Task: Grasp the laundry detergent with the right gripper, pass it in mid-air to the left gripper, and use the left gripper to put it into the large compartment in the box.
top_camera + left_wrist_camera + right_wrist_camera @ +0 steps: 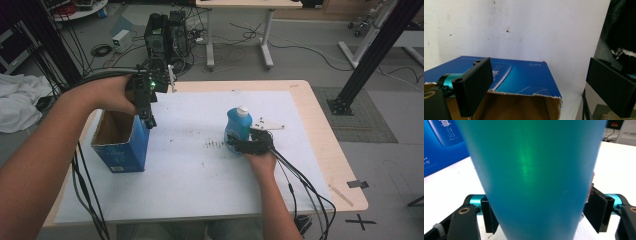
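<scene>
step: grip blue bottle (238,125), upright mid-table | right gripper (246,146): jaws pinch its base, squeeze evenly, lift straight | left gripper (150,121): jaws spread, empty, over open blue box (121,145); keep box steady

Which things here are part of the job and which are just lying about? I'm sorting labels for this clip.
Part of the job:
- blue bottle, upright, between the right gripper pads
- open blue box, with the left gripper open above its rim
- white mat they stand on

Lying about:
- white cloth on the floor
- black computer tower
- cables
</scene>
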Demonstrator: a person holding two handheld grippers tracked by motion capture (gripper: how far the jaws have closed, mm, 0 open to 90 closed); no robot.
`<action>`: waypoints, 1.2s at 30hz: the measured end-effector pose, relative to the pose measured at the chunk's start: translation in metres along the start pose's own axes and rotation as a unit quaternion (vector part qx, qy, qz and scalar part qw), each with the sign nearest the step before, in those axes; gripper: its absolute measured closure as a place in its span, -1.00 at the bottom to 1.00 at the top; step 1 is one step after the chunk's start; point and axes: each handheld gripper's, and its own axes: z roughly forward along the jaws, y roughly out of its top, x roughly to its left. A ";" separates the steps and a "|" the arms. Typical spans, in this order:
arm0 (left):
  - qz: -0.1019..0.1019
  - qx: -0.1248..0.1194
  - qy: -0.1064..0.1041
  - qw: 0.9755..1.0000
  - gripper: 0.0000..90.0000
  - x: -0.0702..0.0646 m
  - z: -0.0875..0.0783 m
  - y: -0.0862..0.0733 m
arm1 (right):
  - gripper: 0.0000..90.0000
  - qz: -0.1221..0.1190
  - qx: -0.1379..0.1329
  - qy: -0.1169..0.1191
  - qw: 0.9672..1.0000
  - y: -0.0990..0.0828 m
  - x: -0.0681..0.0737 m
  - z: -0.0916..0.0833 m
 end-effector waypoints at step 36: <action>0.006 0.006 0.001 1.000 -0.85 0.001 0.003 0.007 | 0.01 -0.041 -0.019 -0.012 0.999 0.000 0.005 -0.003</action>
